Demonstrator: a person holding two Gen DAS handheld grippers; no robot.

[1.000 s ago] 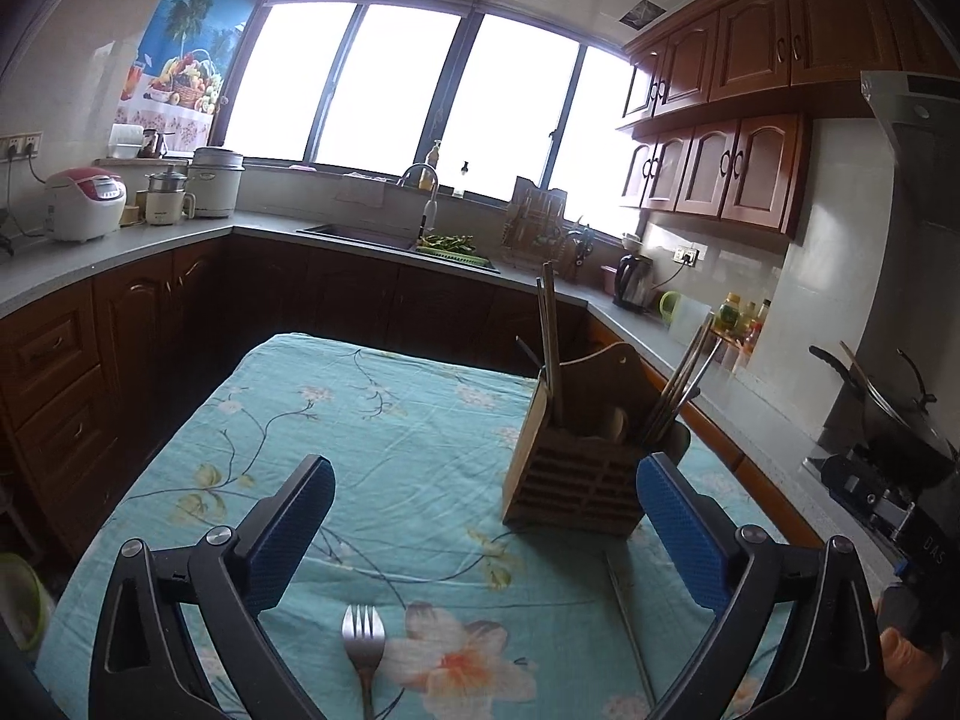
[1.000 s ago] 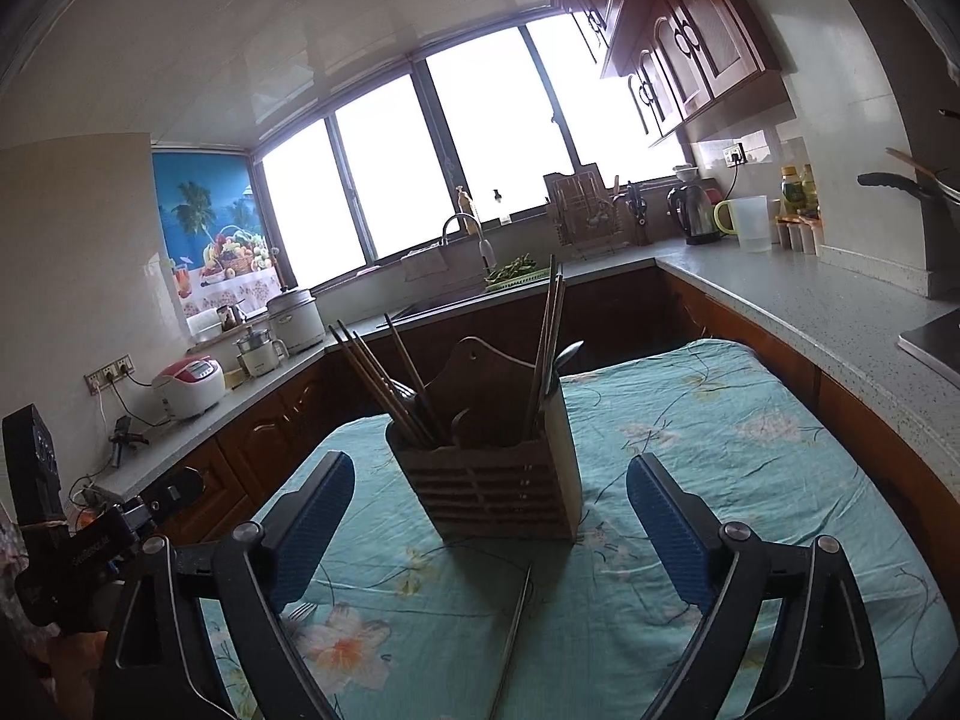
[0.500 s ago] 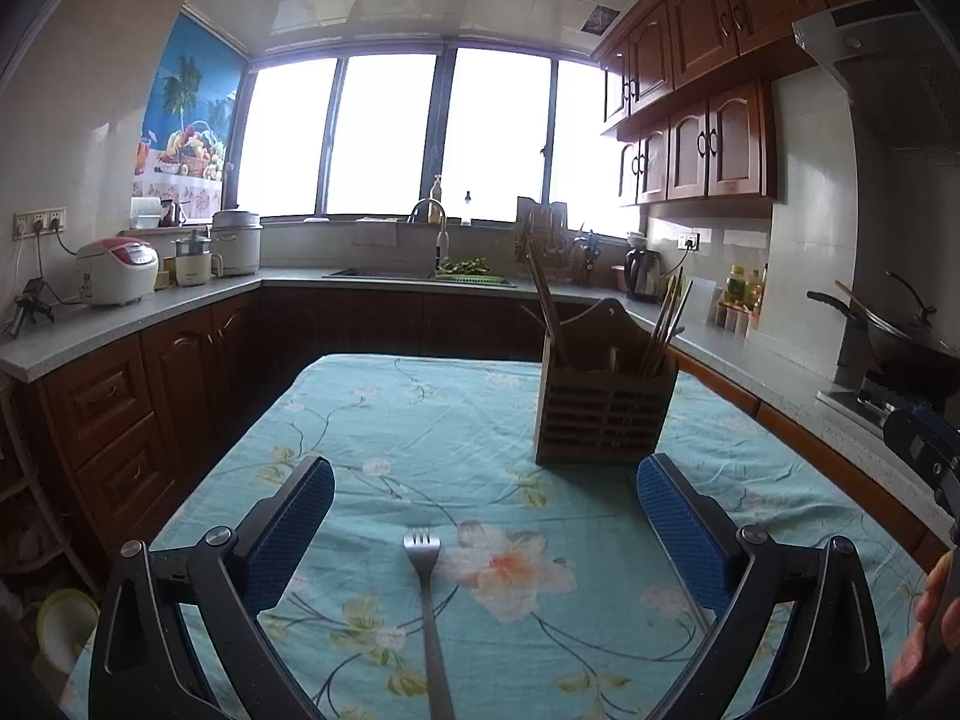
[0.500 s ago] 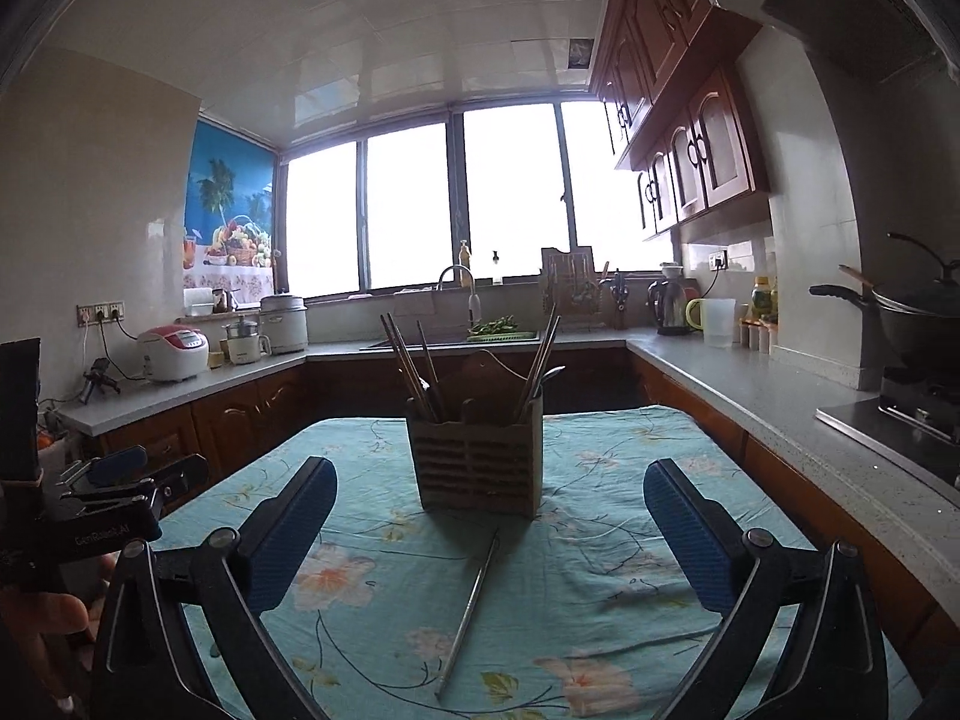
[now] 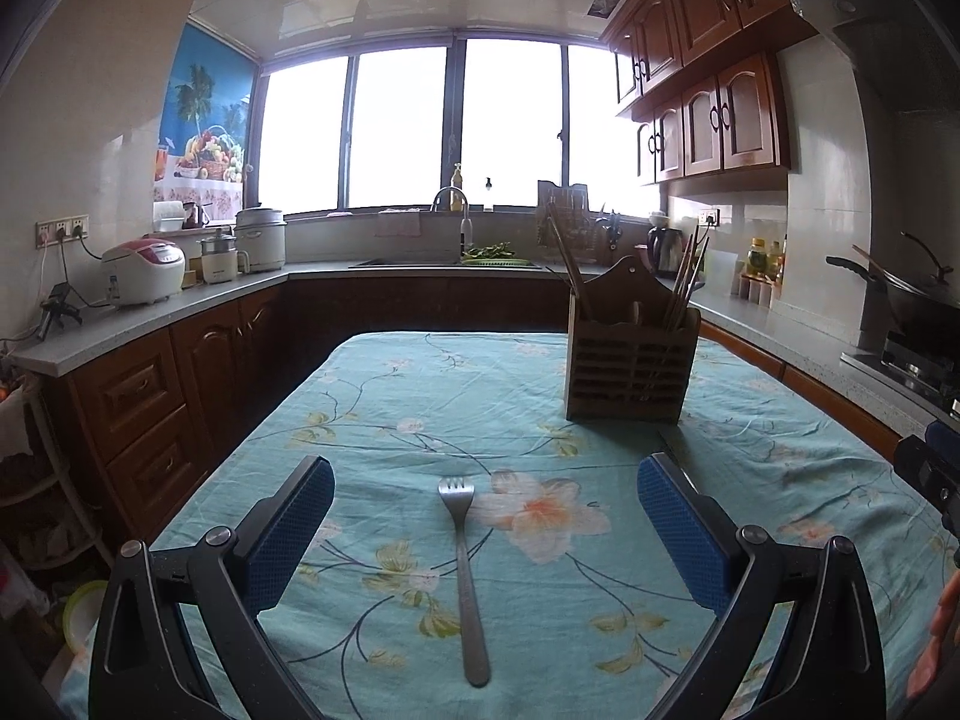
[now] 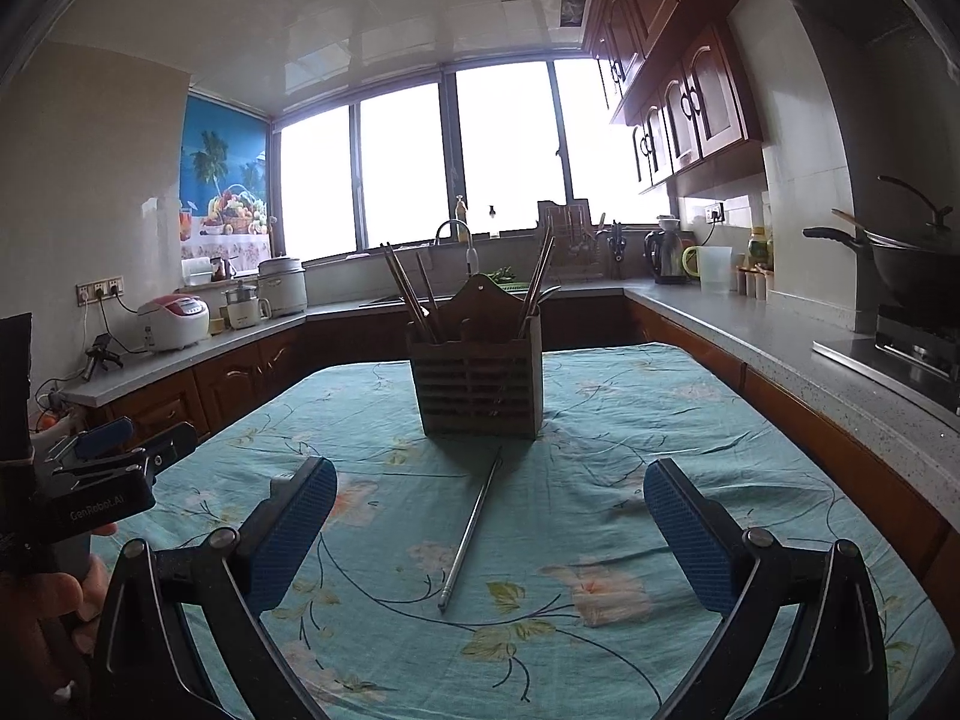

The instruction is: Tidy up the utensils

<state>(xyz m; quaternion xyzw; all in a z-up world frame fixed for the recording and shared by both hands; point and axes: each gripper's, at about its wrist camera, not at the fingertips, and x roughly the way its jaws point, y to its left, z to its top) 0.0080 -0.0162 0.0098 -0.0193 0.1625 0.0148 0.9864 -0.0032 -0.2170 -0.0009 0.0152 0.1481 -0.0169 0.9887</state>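
A metal fork (image 5: 465, 576) lies on the floral tablecloth (image 5: 420, 420), tines pointing away, between the fingers of my open, empty left gripper (image 5: 485, 534). A metal chopstick (image 6: 471, 534) lies on the cloth between the fingers of my open, empty right gripper (image 6: 489, 534), running toward a wooden slatted utensil holder (image 6: 479, 384) that holds several chopsticks. The holder also shows in the left wrist view (image 5: 630, 372), at the right of the table. The left gripper's body (image 6: 96, 486) shows at the left edge of the right wrist view.
Kitchen counters (image 5: 180, 306) with a rice cooker (image 5: 147, 270) and a sink (image 5: 447, 261) ring the table on the left and back. A stove with a wok (image 6: 912, 276) stands at the right. Wooden cabinets (image 5: 150, 408) run under the counter.
Both grippers have drawn back from the holder and levelled out. The fork and the chopstick now lie further in between their fingers. Both stay open.
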